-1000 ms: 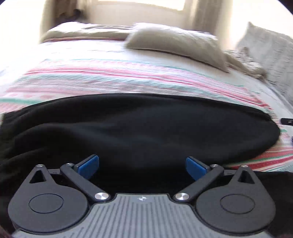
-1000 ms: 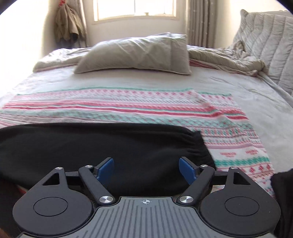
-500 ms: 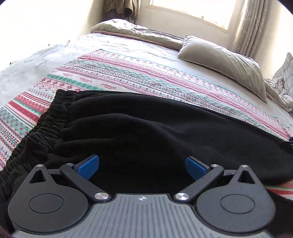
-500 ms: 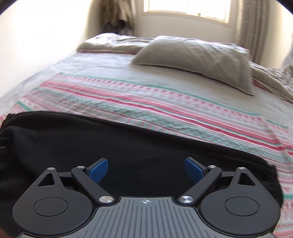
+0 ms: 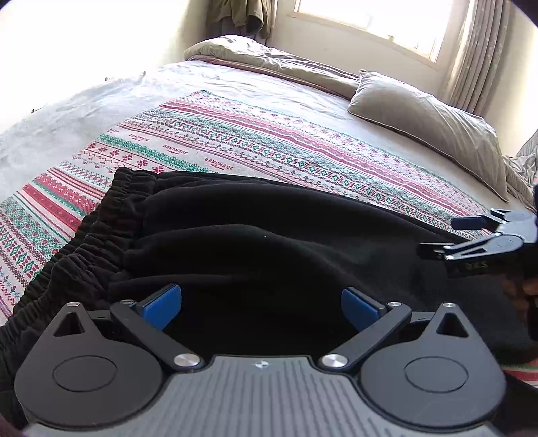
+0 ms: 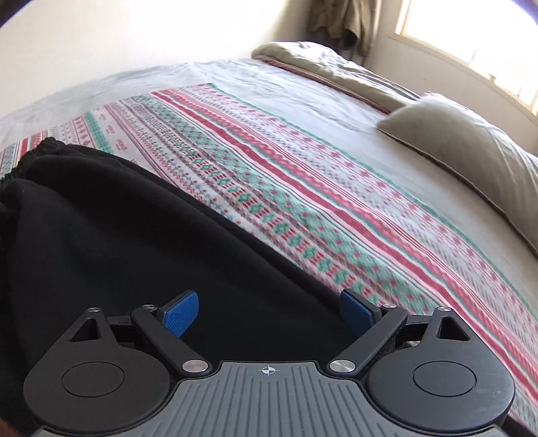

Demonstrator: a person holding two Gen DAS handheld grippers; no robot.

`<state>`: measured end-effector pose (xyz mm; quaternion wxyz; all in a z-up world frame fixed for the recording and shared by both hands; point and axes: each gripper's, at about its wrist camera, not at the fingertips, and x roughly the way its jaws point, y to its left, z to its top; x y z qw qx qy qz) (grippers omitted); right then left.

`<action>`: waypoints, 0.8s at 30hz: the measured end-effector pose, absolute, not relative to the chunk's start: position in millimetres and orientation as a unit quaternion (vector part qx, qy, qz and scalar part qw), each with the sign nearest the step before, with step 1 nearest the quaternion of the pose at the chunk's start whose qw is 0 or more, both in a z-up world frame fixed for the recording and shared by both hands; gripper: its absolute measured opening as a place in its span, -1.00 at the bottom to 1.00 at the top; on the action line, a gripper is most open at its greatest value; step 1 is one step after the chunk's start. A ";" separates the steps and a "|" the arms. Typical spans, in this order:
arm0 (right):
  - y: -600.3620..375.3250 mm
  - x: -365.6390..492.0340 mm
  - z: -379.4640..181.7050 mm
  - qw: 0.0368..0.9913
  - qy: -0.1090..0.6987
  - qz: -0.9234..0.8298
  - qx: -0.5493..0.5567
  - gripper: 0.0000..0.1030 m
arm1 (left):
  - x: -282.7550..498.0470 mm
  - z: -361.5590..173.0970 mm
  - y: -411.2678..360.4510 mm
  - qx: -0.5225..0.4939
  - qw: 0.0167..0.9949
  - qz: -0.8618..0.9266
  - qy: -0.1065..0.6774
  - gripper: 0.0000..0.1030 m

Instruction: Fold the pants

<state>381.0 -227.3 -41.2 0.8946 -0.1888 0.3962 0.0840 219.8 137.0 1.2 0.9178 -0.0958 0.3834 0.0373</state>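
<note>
Black pants (image 5: pixel 269 248) lie flat across a striped blanket (image 5: pixel 255 141) on the bed, the gathered elastic waistband (image 5: pixel 87 235) at the left. My left gripper (image 5: pixel 260 307) is open and empty just above the black fabric near the waist end. My right gripper (image 6: pixel 269 311) is open and empty over the pants (image 6: pixel 134 242), close to their far edge. The right gripper also shows at the right edge of the left wrist view (image 5: pixel 437 237), low over the fabric.
A beige pillow (image 5: pixel 433 124) and a rumpled duvet (image 5: pixel 269 57) lie at the head of the bed under a window. Grey sheet (image 5: pixel 67 111) surrounds the striped blanket (image 6: pixel 319 188). Clothes hang in the corner (image 6: pixel 346 23).
Both grippers have swung to the left along the pants, from the leg end toward the waistband. The waistband has come into view. Both jaws stay open and empty.
</note>
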 end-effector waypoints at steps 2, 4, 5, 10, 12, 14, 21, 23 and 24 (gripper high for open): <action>-227.1 392.6 -47.6 0.891 0.399 0.090 -0.199 0.78 | 221.5 -0.1 136.8 -0.094 0.918 0.038 0.384 1.00; -231.0 402.0 -51.4 0.890 0.399 0.094 -0.198 0.76 | 222.3 -1.1 136.7 -0.090 0.917 0.038 0.386 1.00; -234.1 406.8 -51.7 0.892 0.400 0.096 -0.188 0.75 | 222.0 -1.5 136.2 -0.088 0.917 0.039 0.387 1.00; -252.1 420.8 -56.6 0.897 0.416 0.099 -0.113 0.51 | 222.6 -1.1 135.3 -0.084 0.917 0.039 0.388 1.00; -251.4 416.2 -56.1 0.900 0.411 0.106 -0.102 0.25 | 222.3 -0.9 136.7 -0.088 0.916 0.037 0.388 1.00; -246.4 410.9 -54.1 0.899 0.411 0.113 -0.103 -0.22 | 221.8 0.2 138.7 -0.096 0.916 0.036 0.388 1.00; -223.2 379.5 -22.4 0.915 0.381 0.065 -0.118 -0.88 | 215.8 7.1 152.5 -0.144 0.913 0.030 0.381 1.00; -214.5 362.2 -2.0 0.922 0.362 0.057 -0.122 -0.89 | 211.5 10.9 159.1 -0.166 0.912 0.029 0.374 1.00; -209.0 351.7 8.2 0.925 0.355 0.056 -0.127 -0.89 | 208.6 13.5 162.5 -0.178 0.912 0.026 0.368 1.00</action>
